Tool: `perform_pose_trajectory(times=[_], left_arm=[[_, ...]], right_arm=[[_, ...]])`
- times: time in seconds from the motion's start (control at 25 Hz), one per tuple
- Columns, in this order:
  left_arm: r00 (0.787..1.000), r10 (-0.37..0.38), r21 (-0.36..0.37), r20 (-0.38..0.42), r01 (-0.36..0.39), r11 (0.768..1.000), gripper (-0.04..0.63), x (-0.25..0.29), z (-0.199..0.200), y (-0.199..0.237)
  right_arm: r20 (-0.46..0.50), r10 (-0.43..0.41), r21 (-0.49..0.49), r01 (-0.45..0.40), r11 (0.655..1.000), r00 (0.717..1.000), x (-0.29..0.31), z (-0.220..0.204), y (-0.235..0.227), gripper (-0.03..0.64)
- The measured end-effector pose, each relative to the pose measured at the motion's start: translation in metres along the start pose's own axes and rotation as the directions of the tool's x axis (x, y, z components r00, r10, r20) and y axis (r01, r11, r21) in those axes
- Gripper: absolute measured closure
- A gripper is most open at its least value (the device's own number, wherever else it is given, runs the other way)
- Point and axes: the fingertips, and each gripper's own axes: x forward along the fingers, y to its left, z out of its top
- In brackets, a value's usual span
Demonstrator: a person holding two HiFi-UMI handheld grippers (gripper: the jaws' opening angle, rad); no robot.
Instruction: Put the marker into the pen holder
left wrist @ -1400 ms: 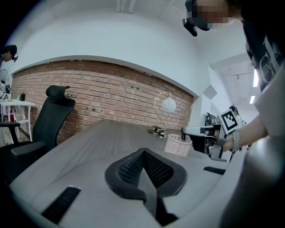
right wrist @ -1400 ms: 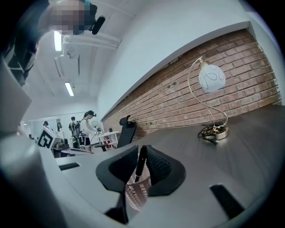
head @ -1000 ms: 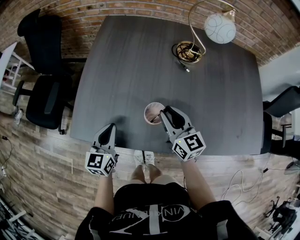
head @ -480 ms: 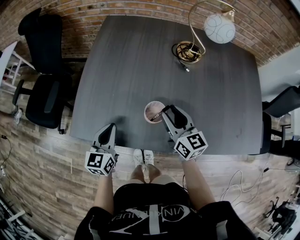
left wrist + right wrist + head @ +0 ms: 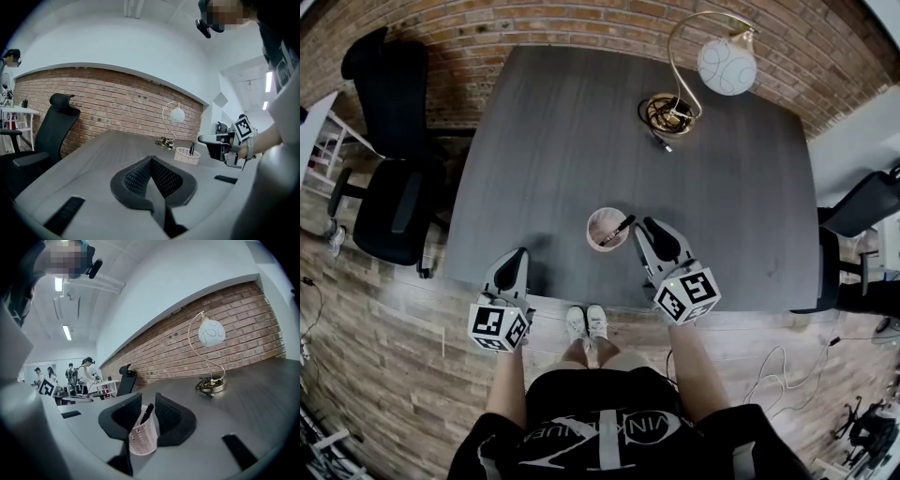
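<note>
marker [image 5: 617,230] lower half hidden inside pen holder [image 5: 593,235]

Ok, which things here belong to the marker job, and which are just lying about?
Job in hand:
- marker, already standing in the holder
- pen holder

Lying about:
- lamp
- coiled cable at the lamp's base
- office chairs

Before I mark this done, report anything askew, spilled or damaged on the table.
Nothing stands out. The marker leans on the rim of the upright pen holder, as expected, nothing is spilled on the table, and the lamp stands at the far edge.
</note>
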Motion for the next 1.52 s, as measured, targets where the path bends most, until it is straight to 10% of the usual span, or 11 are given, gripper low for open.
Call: perform_pose_trajectory(times=[1.52], left_arm=[[0.987, -0.017, 0.081, 0.158, 0.005, 0.997, 0.583, 0.002, 0.083, -0.012]], right_arm=[[0.094, 0.004, -0.096, 0.005, 0.995, 0.996, -0.028, 0.069, 0.008, 0.592]])
